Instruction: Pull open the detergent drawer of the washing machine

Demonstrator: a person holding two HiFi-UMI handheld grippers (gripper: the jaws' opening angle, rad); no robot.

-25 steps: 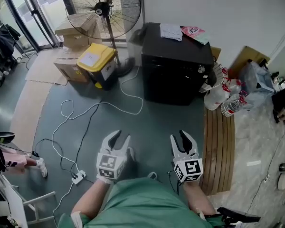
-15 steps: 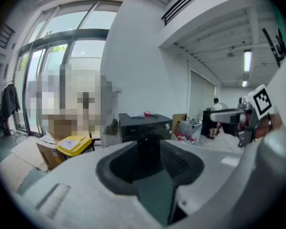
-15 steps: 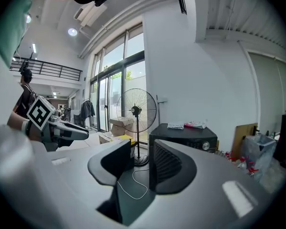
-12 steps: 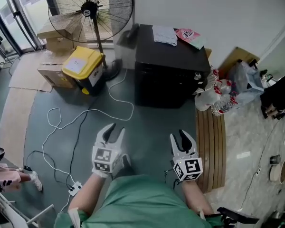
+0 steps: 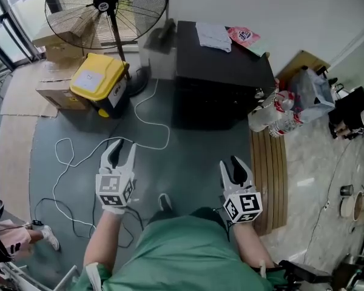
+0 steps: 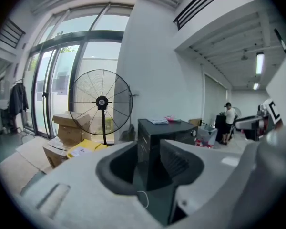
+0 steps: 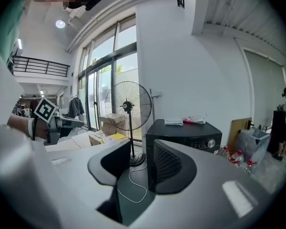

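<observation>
The washing machine is a black box against the white wall, with papers on its top and a silver knob at its front right corner. Its drawer cannot be made out from here. Both grippers hover over the grey floor, well short of the machine. My left gripper is to the machine's left front, open and empty. My right gripper faces its right half, jaws apart with nothing between them. The machine stands beyond the jaws in the left gripper view, and the machine likewise in the right gripper view.
A standing fan, a yellow-lidded bin and cardboard boxes are left of the machine. A white cable loops over the floor. Plastic bottles and a slatted wooden board lie to the right. A person stands far off.
The left gripper has swung out to the left, widening the gap to the right one. Both have come somewhat closer to the washing machine. Their jaws look unchanged.
</observation>
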